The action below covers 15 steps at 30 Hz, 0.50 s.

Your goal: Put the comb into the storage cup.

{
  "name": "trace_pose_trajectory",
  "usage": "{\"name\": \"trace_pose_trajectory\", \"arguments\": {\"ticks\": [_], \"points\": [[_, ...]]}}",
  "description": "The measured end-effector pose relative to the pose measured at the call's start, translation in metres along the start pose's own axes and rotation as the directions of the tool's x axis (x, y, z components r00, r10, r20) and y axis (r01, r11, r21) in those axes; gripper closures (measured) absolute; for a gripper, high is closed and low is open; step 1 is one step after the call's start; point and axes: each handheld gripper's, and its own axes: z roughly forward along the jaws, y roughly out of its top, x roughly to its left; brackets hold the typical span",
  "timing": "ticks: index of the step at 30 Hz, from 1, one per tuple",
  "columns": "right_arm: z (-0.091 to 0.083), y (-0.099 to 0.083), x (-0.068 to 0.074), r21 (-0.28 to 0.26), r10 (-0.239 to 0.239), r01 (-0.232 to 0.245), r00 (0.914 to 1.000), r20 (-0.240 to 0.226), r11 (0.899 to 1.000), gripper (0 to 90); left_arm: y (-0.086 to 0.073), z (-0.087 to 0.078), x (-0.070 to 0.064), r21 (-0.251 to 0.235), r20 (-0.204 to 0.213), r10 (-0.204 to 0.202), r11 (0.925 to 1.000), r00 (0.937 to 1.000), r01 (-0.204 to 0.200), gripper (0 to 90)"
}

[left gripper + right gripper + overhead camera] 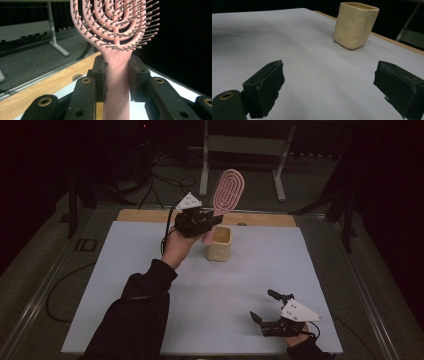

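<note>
Near the far edge of the desk, a little left of its middle, the left gripper is held up above the white surface with its jaws closed on the handle of a pink hairbrush. The brush stands nearly upright, its oval head above the gripper and leaning slightly toward the far edge. In the left gripper view the two black jaws press the pink handle from both sides just below the head, and the brush's looped ribs and knob-tipped bristles face the camera. The lower end of the handle hangs just beside the rim of a cream cup that stands upright on the desk, touching the white surface, right of the left hand; whether the handle touches the cup cannot be told. The cup has a squarish, rounded body with shallow dimples on its sides. No brand, label or writing can be read on the brush, the cup or the grippers.

Near the desk's near right corner, the right gripper sits low over the surface, well apart from the cup. Its jaws stand wide open and hold nothing; in the right gripper view bare white desk lies between them, with the cup farther off toward the far edge.
</note>
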Motion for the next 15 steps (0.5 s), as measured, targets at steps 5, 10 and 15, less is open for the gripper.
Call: {"name": "trace_pose_trajectory", "arguments": {"ticks": [5,10,15], "points": [[0.0,0.0,0.0,0.0,0.0,0.0,1.0,-0.001,1.0,8.5,0.004,0.009,0.0,-0.034,0.024,-0.019,0.9992,0.9995,0.02,70.6],[0.0,0.0,0.0,-0.001,0.003,-0.003,1.0,-0.003,1.0,8.5,0.004,0.017,0.001,-0.047,0.034,-0.016,0.9988,0.9993,0.017,70.6],[0.0,0.0,0.0,-0.002,0.002,-0.002,1.0,-0.004,1.0,8.5,0.002,0.023,0.003,-0.064,0.039,-0.017,0.9978,0.9991,0.019,70.6]]}}
